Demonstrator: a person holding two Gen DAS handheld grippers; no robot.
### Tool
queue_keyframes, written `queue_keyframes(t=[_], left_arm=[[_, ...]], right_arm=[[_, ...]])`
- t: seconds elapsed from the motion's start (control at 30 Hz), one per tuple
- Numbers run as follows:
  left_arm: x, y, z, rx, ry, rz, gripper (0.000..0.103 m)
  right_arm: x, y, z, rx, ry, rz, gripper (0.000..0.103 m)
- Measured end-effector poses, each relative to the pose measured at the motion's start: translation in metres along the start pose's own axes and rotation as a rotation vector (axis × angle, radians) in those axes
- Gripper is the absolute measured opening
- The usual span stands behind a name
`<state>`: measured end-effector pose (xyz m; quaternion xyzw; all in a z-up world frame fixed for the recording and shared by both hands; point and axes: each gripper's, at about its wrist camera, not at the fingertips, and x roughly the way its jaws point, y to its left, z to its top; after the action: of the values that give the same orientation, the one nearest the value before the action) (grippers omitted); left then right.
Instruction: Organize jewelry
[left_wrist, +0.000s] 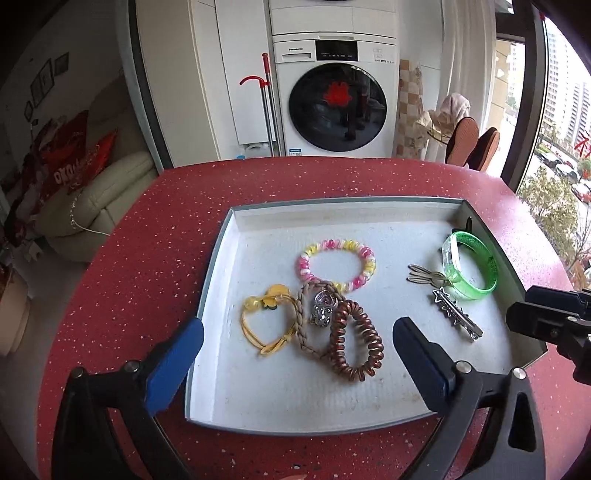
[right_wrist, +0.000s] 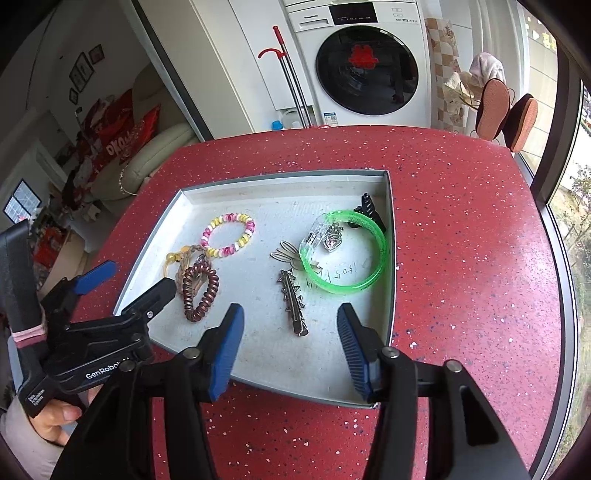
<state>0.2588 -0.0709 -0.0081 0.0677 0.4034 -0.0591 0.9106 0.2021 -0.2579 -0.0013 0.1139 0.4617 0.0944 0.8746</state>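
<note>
Blue-padded left gripper (left_wrist: 297, 341) spread wide, nothing between pads; right gripper (right_wrist: 290, 325) also apart and empty. Both over shallow grey tray (left_wrist: 212, 258) on red speckled countertop (left_wrist: 147, 229). Jewelry lies in tray: brown coil hair tie (left_wrist: 354, 341) left group, green bangle (right_wrist: 345, 256) right. Washing machine (left_wrist: 334, 107) behind; cream sofa (left_wrist: 92, 199) left; window right.

Showing black plastic on both claws, left claw (left_wrist: 297, 339) and right claw (right_wrist: 290, 347), with ribbed blue pads (right_wrist: 225, 350) and round silver screws at the pivots. Carrying white "GenRobot" lettering and a small white label on the left handle. Wearing a pink band (right_wrist: 29, 338) around the grip.
</note>
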Motion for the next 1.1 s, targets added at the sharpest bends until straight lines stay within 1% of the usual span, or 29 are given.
queue_keyframes(t=[0.03, 0.1, 0.2, 0.27, 0.43, 0.57, 0.73, 0.93, 1.1], left_arm=[[-0.001, 0.001, 0.0, -0.001, -0.005, 0.007, 0.103], [-0.004, 0.002, -0.002, -0.005, -0.01, 0.012, 0.103], [-0.01, 0.003, -0.009, -0.007, -0.02, 0.018, 0.103], [-0.015, 0.003, -0.013, -0.005, -0.026, 0.021, 0.103], [-0.028, 0.005, -0.023, -0.01, -0.039, 0.021, 0.103], [-0.039, 0.009, -0.034, -0.025, -0.053, 0.02, 0.103], [-0.052, 0.016, -0.049, -0.05, -0.067, 0.025, 0.103], [-0.066, 0.021, -0.072, -0.087, -0.08, 0.032, 0.103], [-0.079, 0.015, -0.091, -0.071, -0.134, 0.051, 0.103]], right_arm=[[-0.002, 0.0, -0.001, 0.001, -0.006, -0.005, 0.07], [-0.006, 0.003, -0.002, -0.004, -0.025, -0.028, 0.084], [-0.013, 0.01, -0.006, -0.021, -0.05, -0.056, 0.086], [-0.018, 0.014, -0.009, -0.03, -0.07, -0.074, 0.091], [-0.03, 0.023, -0.022, -0.035, -0.133, -0.108, 0.091], [-0.038, 0.028, -0.033, -0.034, -0.184, -0.166, 0.092], [-0.051, 0.035, -0.05, -0.044, -0.242, -0.204, 0.092], [-0.058, 0.039, -0.077, -0.044, -0.245, -0.225, 0.092], [-0.06, 0.04, -0.099, -0.047, -0.236, -0.259, 0.092]])
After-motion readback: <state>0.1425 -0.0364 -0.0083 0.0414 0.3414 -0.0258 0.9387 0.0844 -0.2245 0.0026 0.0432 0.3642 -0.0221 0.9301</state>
